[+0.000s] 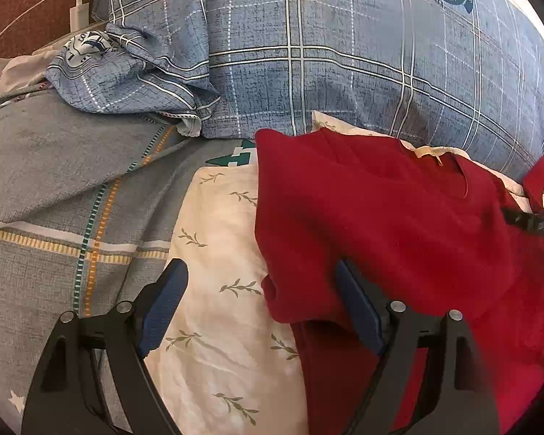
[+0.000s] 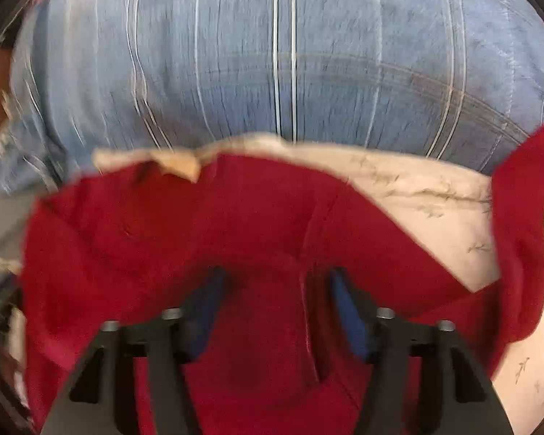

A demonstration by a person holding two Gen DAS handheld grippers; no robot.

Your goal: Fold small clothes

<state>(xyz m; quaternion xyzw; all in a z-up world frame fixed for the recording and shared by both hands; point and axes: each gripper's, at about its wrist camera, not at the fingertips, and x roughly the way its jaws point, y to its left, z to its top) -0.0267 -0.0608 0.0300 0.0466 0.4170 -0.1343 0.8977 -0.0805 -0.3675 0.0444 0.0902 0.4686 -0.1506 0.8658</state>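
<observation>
A red shirt [image 1: 399,224] is lying half-folded on a cream pillow [image 1: 217,253], one sleeve still out; the left tool [image 1: 261,301] and right tool [image 2: 277,311] are gaping wide, gripping nothing.

1. One red garment [image 1: 399,224].
2. One cream leaf-print cloth [image 1: 221,261] beneath it.
3. Two blue plaid pillows: one large [image 1: 344,54], one crumpled [image 1: 127,72].
4. One white charger [image 1: 79,14].
5. Two grippers: left [image 1: 261,279], right [image 2: 277,286].
</observation>
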